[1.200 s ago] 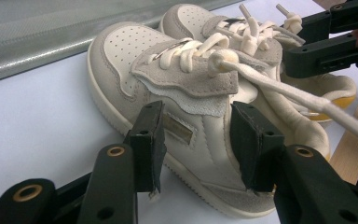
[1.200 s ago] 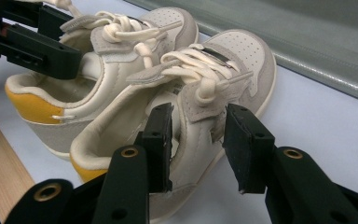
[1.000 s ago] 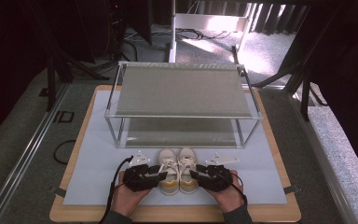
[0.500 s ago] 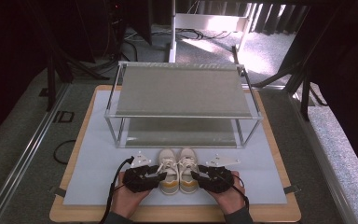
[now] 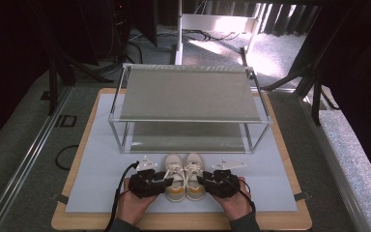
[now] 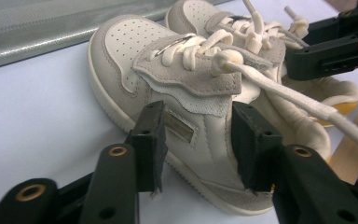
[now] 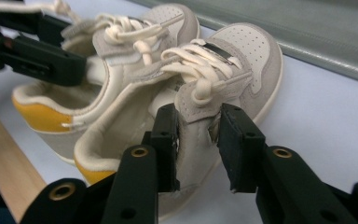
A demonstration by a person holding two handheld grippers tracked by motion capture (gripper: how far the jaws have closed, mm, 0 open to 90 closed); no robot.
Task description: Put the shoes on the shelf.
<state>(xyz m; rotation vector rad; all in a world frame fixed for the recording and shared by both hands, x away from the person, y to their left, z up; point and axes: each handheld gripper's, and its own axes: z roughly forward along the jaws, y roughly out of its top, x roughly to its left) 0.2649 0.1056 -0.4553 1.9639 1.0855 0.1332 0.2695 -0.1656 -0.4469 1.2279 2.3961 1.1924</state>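
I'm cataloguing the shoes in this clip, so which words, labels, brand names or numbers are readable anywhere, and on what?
No text can be read in any view.
Left shoe: a small gold tab on its side, any marking too blurred to read.
Right shoe: a metal lace tag, no lettering legible.
Shelf rack and white mat: no labels visible.

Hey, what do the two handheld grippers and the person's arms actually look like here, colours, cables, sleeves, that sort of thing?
Both the left gripper and the right gripper are black, each with two flat, blocky jaws on arms with brass-coloured ringed holes. Each carries a pale grey three-cornered plate on top. A black cable loops back from the left one. Dark sleeve cuffs show at both wrists.
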